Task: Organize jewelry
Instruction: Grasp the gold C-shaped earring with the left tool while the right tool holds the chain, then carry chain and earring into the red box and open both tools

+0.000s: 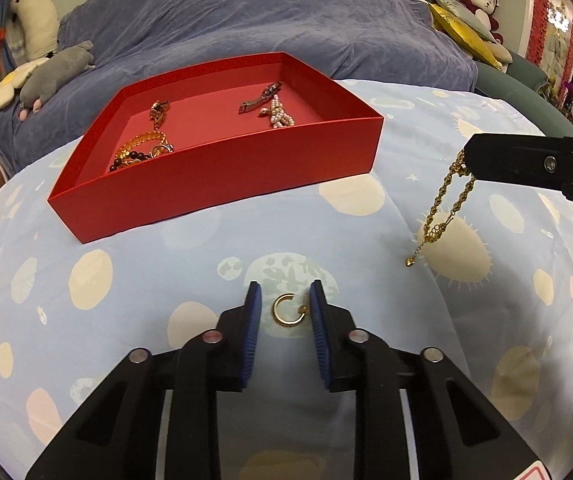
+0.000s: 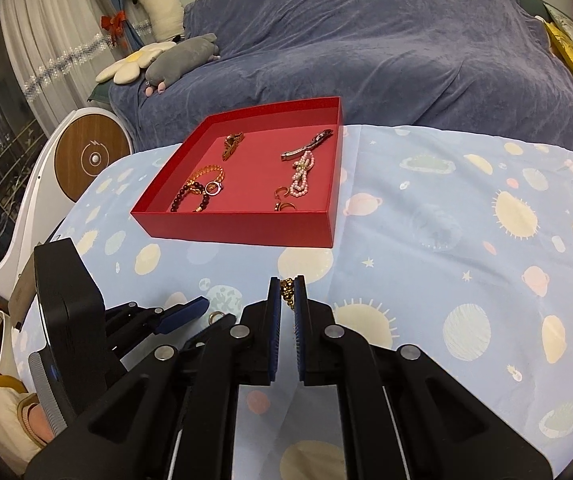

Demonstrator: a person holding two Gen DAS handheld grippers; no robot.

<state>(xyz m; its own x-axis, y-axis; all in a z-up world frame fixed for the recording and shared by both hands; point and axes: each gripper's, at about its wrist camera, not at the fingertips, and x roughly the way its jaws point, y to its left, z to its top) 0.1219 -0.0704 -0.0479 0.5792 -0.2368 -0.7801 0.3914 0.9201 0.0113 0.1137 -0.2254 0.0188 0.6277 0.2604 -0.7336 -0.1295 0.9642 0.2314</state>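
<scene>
The gold ring (image 1: 287, 310) lies flat on the planet-print cloth (image 1: 406, 92), on the near side of the red tray (image 1: 214, 188) and well apart from it. It is an open hoop with a small clasp end on its right. I judge it light, stiff and slippery, so thin that my pads could skate off its rim or flick it away. The best hold is across its width, one pad on each outer edge, low against the cloth.

My left gripper (image 1: 285, 308) straddles the ring: the ring sits between my two blue pads, the right pad just at the clasp end, the left pad a little apart from the hoop. My jaws stand narrowly apart and I do not see them pressing on the ring, though the fisheye makes contact on the right side hard to rule out.

My right gripper (image 2: 287, 300) is clamped on a gold chain (image 1: 444, 208), which hangs limp from the tips, right of the tray's near corner and above the cloth. It is soft and will swing, so I should carry it slowly.

The tray already holds bracelets, pearls and clips
</scene>
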